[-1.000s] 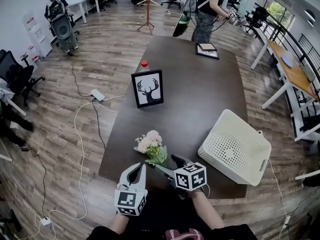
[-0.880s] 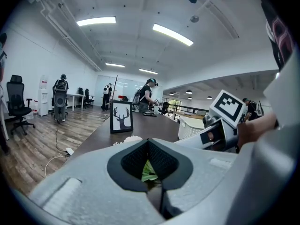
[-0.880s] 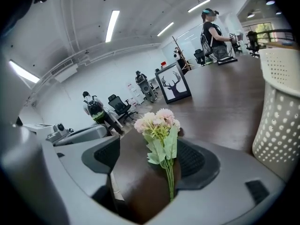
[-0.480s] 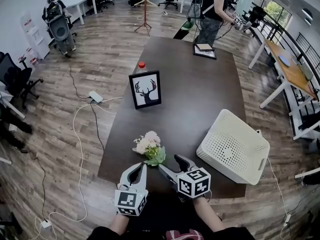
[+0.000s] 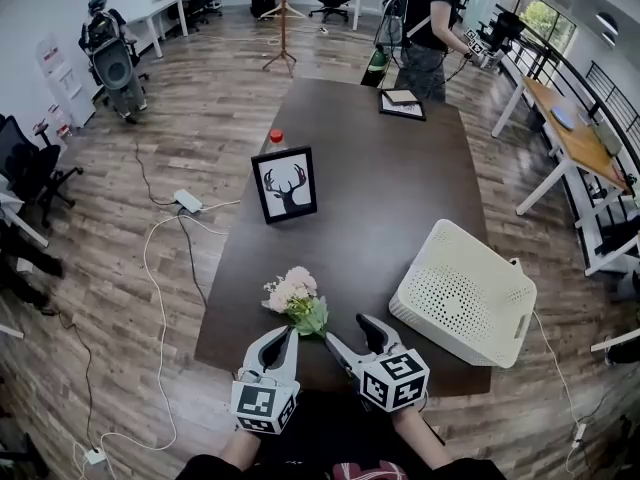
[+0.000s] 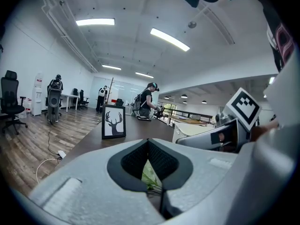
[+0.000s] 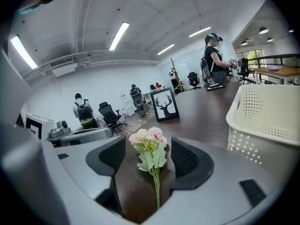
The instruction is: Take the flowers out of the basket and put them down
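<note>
Between wide, closing right tool [image 5: 347,330] jaws; flowers [image 5: 292,290] untouched

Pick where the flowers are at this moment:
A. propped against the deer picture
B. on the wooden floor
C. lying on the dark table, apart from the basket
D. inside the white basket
C: the flowers lie on the dark table near its front edge, apart from the white basket and well short of the deer picture.
</note>
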Motion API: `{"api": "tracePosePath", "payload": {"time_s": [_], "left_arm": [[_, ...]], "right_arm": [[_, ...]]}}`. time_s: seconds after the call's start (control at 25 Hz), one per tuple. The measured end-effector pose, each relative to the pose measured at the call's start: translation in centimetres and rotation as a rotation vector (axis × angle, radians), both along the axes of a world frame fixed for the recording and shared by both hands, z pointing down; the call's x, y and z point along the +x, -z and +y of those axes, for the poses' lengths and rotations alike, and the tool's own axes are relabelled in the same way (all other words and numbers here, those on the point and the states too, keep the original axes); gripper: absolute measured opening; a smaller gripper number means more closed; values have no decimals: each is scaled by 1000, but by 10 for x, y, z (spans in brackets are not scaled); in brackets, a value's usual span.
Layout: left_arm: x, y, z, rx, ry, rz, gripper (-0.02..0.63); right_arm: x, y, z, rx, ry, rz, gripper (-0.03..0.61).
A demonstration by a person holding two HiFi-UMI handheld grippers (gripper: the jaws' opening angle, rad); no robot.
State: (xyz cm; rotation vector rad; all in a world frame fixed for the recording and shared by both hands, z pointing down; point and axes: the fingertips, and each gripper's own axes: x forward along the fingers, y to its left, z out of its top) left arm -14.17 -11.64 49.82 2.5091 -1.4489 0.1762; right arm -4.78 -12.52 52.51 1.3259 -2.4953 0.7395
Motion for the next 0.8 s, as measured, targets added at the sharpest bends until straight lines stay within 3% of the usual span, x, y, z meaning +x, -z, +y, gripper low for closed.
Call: {"api": "tracePosePath", "payload": {"time_s": [0.32, 0.48, 0.64, 0.8], "left_arm": [[11, 1, 0, -13, -20, 27, 9], [13, -1, 0, -17, -25, 27, 9], [14, -3, 3, -47, -5, 82, 9], [16, -3, 6, -42, -8, 67, 9]], "right_arm": [[18, 17, 6, 102, -85, 27, 273], [18, 18, 11, 123, -86, 32, 248], [17, 23, 16, 170, -84, 22, 217], [20, 21, 17, 182, -101, 41, 170]]}}
